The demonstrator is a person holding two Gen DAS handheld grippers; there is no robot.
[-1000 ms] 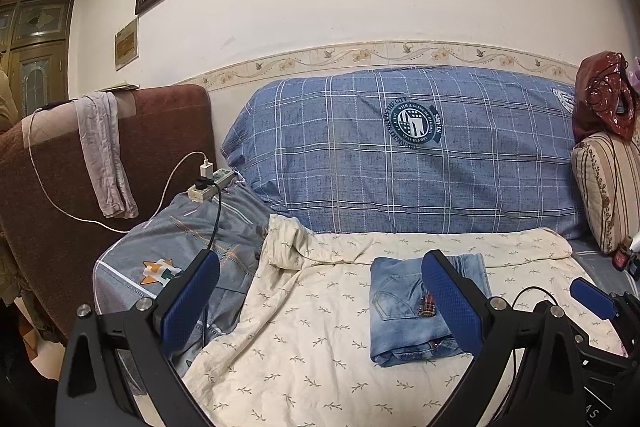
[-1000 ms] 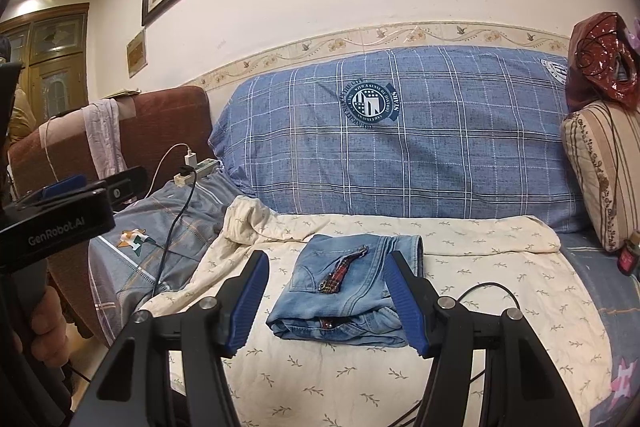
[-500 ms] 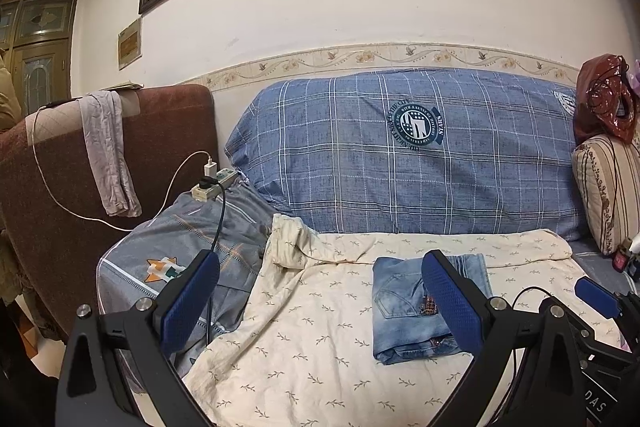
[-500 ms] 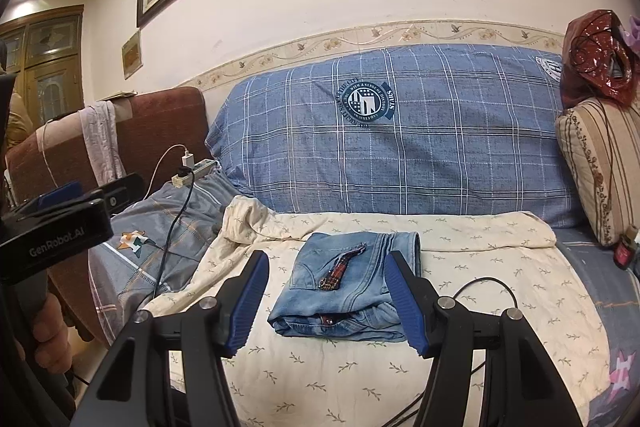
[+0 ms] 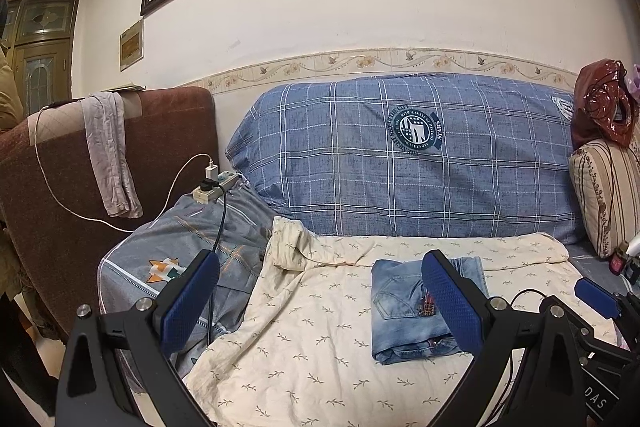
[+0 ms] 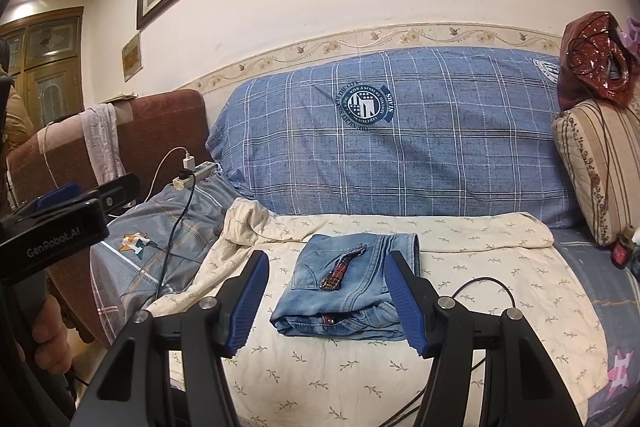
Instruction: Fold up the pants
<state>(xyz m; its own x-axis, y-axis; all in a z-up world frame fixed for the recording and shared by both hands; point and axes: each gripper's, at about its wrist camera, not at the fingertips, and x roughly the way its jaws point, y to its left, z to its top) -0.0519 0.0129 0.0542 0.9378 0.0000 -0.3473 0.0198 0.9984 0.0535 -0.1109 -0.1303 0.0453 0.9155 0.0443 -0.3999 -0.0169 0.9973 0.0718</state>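
Both grippers, left [image 5: 320, 307] and right [image 6: 326, 303], hover spread wide and holding nothing near the folded pants [image 6: 348, 287] at frame center, bare sheet [image 6: 500, 267] bordering every edge.

the folded pants [image 6: 352, 287] are faded light blue denim with a red plaid strip, lying on a cream sheet [image 6: 360, 379] printed with small olive leaf sprigs. the back cushion [image 6: 400, 147] is blue with white checks and a dark teal round emblem. both grippers' pads [image 5: 192, 303] are dark blue on black frames, and the armchair [image 5: 48, 187] is brown.
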